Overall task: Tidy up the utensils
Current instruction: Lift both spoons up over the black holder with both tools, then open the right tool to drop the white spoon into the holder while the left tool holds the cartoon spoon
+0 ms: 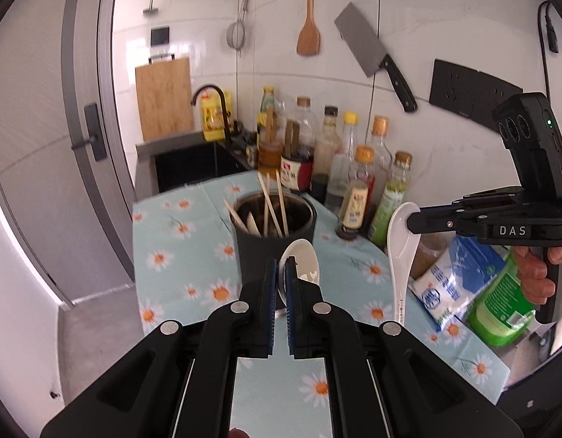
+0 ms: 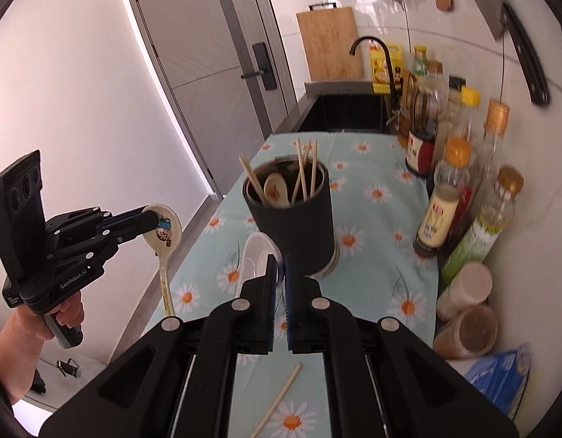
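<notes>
Clamping spoons, each hand-held gripper (image 1: 280, 272) (image 2: 280, 270) faces utensil cup (image 1: 275, 233) beside bottles (image 1: 357, 189).

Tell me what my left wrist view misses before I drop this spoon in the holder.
Observer: A loose chopstick lies on the cloth, beneath the frame of the right claw, which grips a white spoon.
Operator: Describe my own grip from outside.
Observer: The left claw pinches the cartoon spoon by its bowl, printed side showing, handle hanging down.
</notes>
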Demonstrator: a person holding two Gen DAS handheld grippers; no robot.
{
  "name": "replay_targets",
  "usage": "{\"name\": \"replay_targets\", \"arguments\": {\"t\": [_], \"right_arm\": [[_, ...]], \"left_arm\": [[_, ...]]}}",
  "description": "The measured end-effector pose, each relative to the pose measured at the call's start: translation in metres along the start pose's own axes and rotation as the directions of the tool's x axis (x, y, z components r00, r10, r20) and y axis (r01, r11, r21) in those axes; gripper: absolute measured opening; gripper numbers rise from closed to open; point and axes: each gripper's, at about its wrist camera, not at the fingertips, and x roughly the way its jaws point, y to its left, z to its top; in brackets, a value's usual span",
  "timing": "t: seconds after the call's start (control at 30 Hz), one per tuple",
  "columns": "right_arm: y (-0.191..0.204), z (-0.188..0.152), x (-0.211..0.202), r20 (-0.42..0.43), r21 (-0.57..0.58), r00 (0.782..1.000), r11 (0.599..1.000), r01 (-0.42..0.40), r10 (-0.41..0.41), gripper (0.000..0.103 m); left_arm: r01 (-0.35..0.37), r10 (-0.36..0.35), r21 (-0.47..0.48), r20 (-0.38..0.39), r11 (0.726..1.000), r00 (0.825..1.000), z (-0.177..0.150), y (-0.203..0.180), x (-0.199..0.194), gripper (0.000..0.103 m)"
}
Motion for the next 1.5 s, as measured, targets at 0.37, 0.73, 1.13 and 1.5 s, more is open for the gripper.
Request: {"name": "replay_targets", "arguments": {"t": [0.37, 0.73, 1.13, 1.5], "right_arm": [[0.006, 0.065, -0.011, 0.144, -0.035, 0.989, 0.999, 0.039, -0.034, 0.005], [-0.012, 0.116, -0.001, 0.228, 0.033, 0.97, 0.996, 0.083, -0.088, 0.005], [-0.03, 0.131, 0.054, 0.172, 0.03, 0.97, 0.985, 0.168, -0.171, 0.005], [-0.017, 0.117, 0.094, 0.116, -0.055, 0.972, 0.976, 0.211, -0.203, 0.005]], "left_arm": [[-0.108, 0.109, -0.014, 0.128, 0.994, 0.986, 0.06, 0.01, 0.004, 0.004], [-0.14, 0.154, -0.077, 0.228, 0.987, 0.961, 0.107, 0.045, 0.016, 0.004], [-0.198, 0.203, -0.043, 0.224, 0.979, 0.953, 0.115, 0.045, 0.069, 0.004], [-0.273, 0.254, 0.07, 0.204, 0.96, 0.945, 0.092, 0.028, 0.106, 0.004]]}}
